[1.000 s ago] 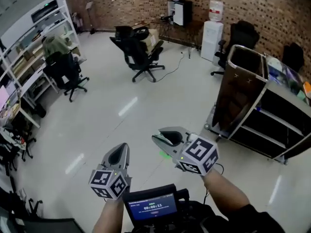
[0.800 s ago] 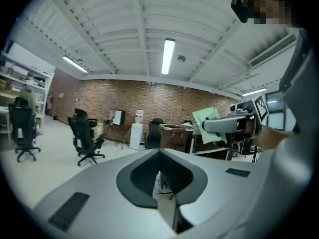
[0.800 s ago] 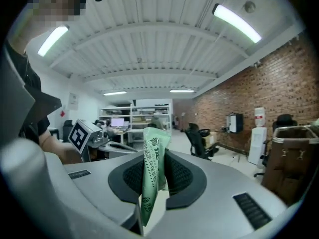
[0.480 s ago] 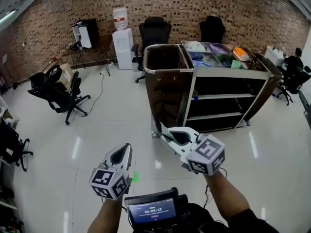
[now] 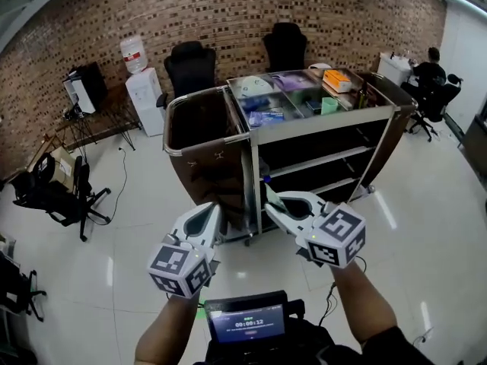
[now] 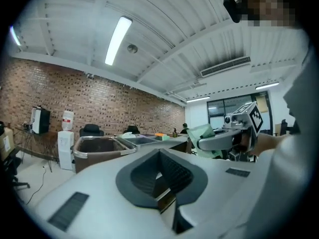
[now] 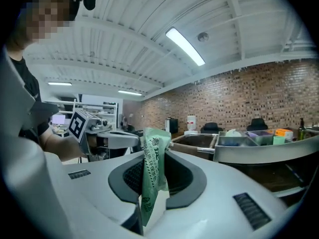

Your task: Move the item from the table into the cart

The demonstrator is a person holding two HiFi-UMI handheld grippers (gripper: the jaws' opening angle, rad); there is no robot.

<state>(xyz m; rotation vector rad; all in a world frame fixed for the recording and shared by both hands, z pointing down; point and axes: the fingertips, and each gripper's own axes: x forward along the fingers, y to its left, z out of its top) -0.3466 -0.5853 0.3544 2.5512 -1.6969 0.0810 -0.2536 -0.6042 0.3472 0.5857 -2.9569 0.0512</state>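
- The right gripper [image 5: 271, 201] had its jaws pinched on a green packet [image 7: 152, 173], and the pads pressed its flat sides.
- The packet stood nearly upright in that grip, and its top edge stuck up above the jaws.
- It was up in the air in front of the cart [image 5: 319, 124], not in it and not touching it.
- The left gripper [image 5: 211, 215] was held just beside the right one and at about the same height, with its jaws pressed together and nothing between them.
- Both grippers pointed towards the cart.
- A brown bin [image 5: 199, 154] hung on the cart's left end, its mouth open at the top.
- The cart's top level was split into trays, with an orange pack [image 5: 337, 80] and a green cup [image 5: 329, 105] among the things in them. I could not make out the rest.
- Dark shelves ran below the trays.
- Behind the cart two black chairs [image 5: 190, 65] stood by the brick wall [image 5: 228, 14], with a water dispenser [image 5: 139, 90] to their left.
- A person [image 5: 430, 71] sat at a desk in the far right corner.
- A small screen [image 5: 245, 324] glowed at the holder's chest, just below the two grippers.
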